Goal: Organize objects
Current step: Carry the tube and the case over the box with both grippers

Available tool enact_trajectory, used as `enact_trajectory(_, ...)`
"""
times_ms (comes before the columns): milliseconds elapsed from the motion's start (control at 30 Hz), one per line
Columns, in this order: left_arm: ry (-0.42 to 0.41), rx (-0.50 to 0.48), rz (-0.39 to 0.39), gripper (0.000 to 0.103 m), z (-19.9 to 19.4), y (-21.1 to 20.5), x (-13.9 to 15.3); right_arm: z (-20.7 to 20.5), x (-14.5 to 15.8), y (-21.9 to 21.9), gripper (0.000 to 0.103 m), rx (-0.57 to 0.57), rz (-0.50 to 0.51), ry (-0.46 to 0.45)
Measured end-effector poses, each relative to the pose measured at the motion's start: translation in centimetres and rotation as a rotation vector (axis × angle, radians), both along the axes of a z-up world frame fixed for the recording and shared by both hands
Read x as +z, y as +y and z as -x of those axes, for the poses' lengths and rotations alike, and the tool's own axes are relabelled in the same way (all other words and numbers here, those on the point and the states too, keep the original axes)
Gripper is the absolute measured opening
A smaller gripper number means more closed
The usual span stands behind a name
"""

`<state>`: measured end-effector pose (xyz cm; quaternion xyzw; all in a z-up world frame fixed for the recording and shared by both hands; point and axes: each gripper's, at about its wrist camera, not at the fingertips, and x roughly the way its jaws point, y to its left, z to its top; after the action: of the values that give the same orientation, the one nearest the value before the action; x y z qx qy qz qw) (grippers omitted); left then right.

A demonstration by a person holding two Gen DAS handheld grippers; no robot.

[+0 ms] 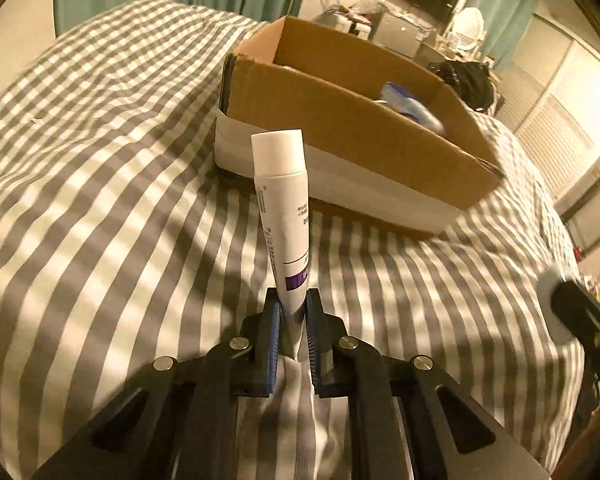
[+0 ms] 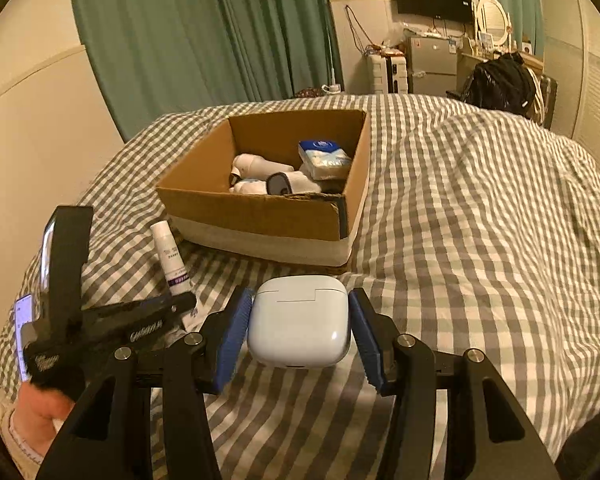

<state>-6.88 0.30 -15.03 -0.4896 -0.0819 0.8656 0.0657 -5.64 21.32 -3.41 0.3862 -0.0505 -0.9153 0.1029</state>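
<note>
Jaws: left gripper point(image 1: 293, 312) pinches tube point(image 1: 284, 208) — crimped end hidden; right gripper point(image 2: 300, 332) clamps earbud case point(image 2: 298, 326).

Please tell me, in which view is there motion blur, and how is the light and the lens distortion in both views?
Left wrist view: the cardboard box and checked bedcover are smeared by motion, the tube stays sharper. Right wrist view: mostly sharp; a small glare spot on the earbud case. Both: warm dim yellowish light, strong fisheye bending, dark round corners.
</note>
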Motion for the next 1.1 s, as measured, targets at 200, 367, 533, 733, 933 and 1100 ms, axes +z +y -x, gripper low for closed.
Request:
enact_trajectory(200,0.063,-0.032,-0.001,0.011,-2.4,-1.1,2.6,-1.1,1.7,-1.1,0.05,0.002,-0.015,0.036)
enact_trajectory(367,0.176,-0.058,0.022,0.011,-2.7,-0.5,6.6,-1.4,3.3,-2.1,0.05,0.019,-0.034,0.075)
enact_trajectory(533,0.262,-0.076,0.029,0.011,-1.6,-0.2,9.6,-0.9,4.7,-2.8,0.05,0.036,-0.051,0.104)
enact_trajectory(733,0.304,-0.077,0.034,0.011,1.3,0.0,11.8,1.1,6.7,-3.0,0.05,0.047,-0.076,0.142)
enact_trajectory(933,0.318,-0.078,0.07,0.011,5.7,0.9,12.5,4.3,9.0,-2.8,0.05,0.044,-0.079,0.184)
enact_trajectory(1100,0.306,-0.085,0.091,0.011,9.7,1.7,12.0,7.9,9.9,-2.7,0.05,0.046,-0.062,0.196)
